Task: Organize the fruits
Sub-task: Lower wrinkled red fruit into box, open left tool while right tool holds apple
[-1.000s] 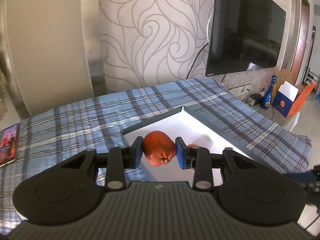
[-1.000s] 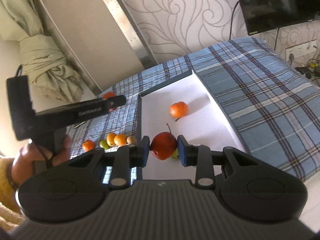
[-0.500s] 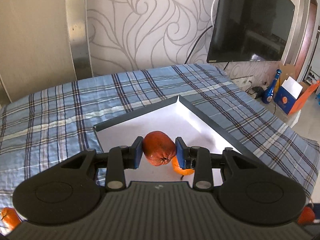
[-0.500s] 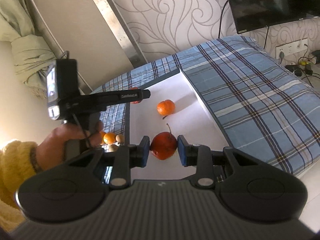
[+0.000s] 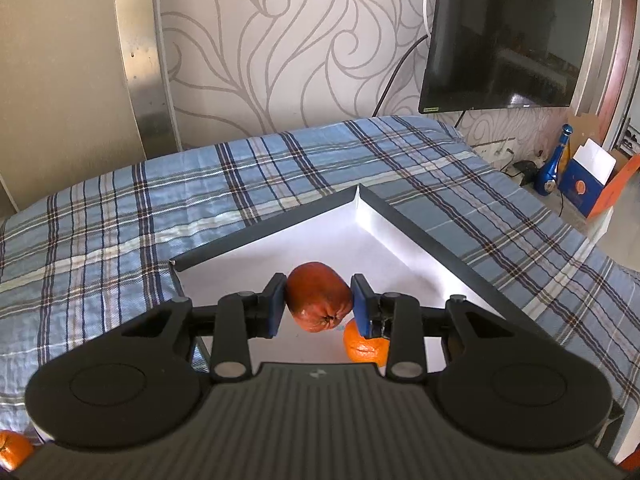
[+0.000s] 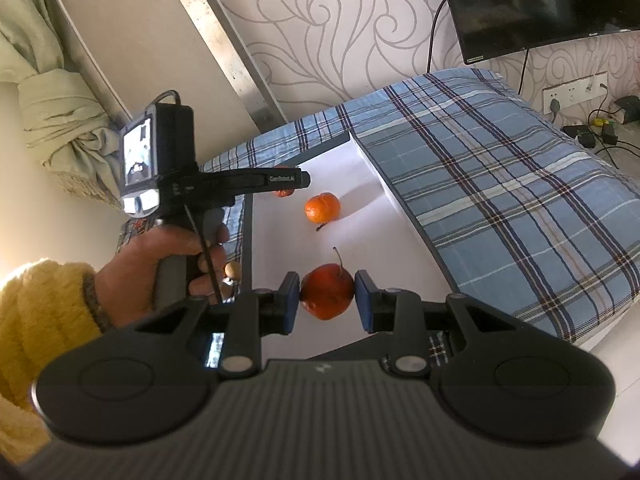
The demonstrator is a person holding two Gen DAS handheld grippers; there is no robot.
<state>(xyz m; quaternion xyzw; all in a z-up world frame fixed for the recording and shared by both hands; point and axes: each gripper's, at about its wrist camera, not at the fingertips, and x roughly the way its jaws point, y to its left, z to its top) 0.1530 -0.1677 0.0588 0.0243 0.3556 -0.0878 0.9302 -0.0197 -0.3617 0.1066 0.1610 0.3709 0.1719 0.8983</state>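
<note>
My left gripper (image 5: 319, 303) is shut on a dark red fruit (image 5: 319, 302) and holds it above the white tray (image 5: 304, 248). It also shows in the right wrist view (image 6: 298, 180), over the tray's far left part. My right gripper (image 6: 327, 296) is shut on a red apple with a stem (image 6: 327, 295), above the tray's near part (image 6: 392, 248). A mandarin (image 6: 322, 208) lies in the tray; in the left wrist view it sits just below my right finger (image 5: 366, 346).
The tray lies on a blue plaid cloth (image 5: 120, 232). Small fruits (image 6: 233, 270) lie on the cloth left of the tray, behind the hand. Another orange fruit (image 5: 12, 450) shows at the lower left corner. A TV (image 5: 504, 36) hangs on the wall.
My left gripper has moved over the tray with its fruit, now above the mandarin's side. My right gripper has shifted a little, still holding the apple.
</note>
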